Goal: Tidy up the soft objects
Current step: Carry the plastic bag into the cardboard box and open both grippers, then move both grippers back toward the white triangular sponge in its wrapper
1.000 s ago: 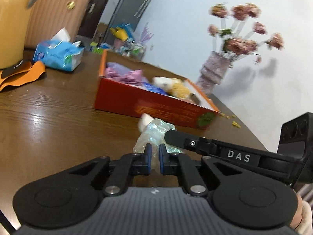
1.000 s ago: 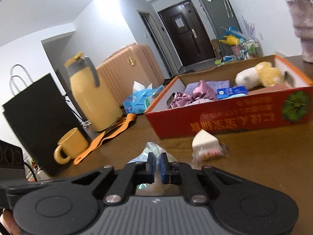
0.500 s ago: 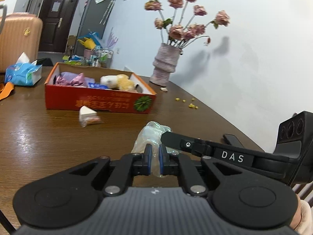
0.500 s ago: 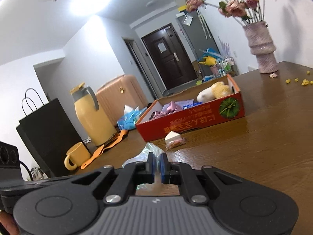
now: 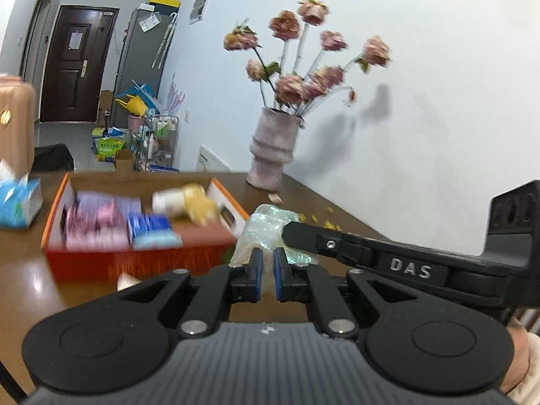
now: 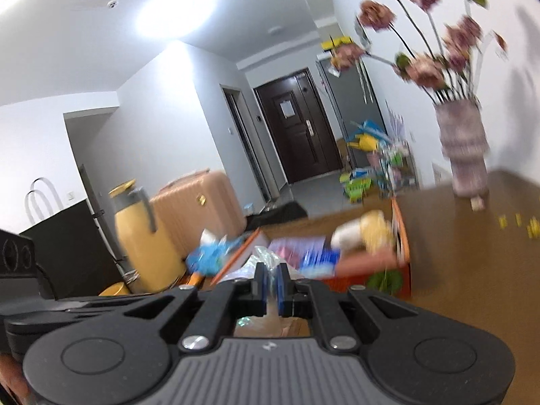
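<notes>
Both grippers pinch one crinkly clear plastic bag (image 5: 266, 226), held up above the brown table. My left gripper (image 5: 265, 270) is shut on its near edge; the right gripper's finger shows beside the bag in the left wrist view. My right gripper (image 6: 270, 278) is shut on the same bag (image 6: 263, 257). Just beyond stands the open red-orange box (image 5: 145, 260) holding pink and purple cloth (image 5: 98, 222), a blue packet (image 5: 152, 227) and a white-and-yellow plush toy (image 5: 187, 202). The box also shows in the right wrist view (image 6: 403, 246). A small white sponge wedge (image 5: 125, 280) lies in front of it.
A grey vase of pink flowers (image 5: 274, 150) stands at the far table edge by the wall, with yellow petals (image 5: 327, 224) scattered near it. A blue tissue pack (image 5: 18, 202) lies left of the box. A yellow jug (image 6: 140, 233), yellow mug (image 6: 113, 289) and pink suitcase (image 6: 199, 207) are at the left.
Both grippers have risen with the bag and moved towards the box, which now looks closer and is seen from higher up. Both stay shut on the bag.
</notes>
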`<move>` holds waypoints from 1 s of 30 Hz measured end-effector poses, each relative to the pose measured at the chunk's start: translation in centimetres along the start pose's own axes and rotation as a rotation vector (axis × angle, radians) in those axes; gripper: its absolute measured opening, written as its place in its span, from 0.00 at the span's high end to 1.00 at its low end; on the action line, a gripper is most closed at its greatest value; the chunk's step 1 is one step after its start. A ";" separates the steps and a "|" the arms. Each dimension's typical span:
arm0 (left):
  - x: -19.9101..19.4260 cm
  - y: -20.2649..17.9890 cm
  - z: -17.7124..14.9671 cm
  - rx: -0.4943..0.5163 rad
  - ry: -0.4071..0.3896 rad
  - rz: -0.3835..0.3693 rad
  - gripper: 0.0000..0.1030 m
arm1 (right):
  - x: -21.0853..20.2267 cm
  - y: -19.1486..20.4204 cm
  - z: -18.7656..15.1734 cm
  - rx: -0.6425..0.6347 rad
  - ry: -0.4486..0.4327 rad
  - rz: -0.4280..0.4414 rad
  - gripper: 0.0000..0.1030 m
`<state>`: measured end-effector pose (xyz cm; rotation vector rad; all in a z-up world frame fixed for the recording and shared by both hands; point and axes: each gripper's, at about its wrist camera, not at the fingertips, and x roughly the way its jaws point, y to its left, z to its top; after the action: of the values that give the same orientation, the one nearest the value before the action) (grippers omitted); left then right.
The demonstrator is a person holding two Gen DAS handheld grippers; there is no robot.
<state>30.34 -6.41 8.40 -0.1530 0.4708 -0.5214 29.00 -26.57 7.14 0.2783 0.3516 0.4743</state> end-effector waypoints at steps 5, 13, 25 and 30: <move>7.8 4.1 6.1 -0.008 0.059 -0.012 0.93 | 8.8 -2.9 5.8 -0.025 0.055 -0.030 0.94; 22.3 12.2 8.3 -0.084 0.246 0.054 0.95 | 24.8 -10.9 7.3 0.102 0.286 -0.113 0.95; 28.0 15.3 5.6 -0.108 0.397 0.132 0.92 | 32.1 -13.9 3.9 0.103 0.500 -0.231 0.91; 24.2 14.5 6.8 -0.095 0.371 0.150 0.74 | 30.0 -11.9 5.8 0.054 0.446 -0.254 0.64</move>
<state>58.49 -6.20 1.18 -0.1108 0.8628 -0.3802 60.93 -23.10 0.37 0.1749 0.8255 0.2721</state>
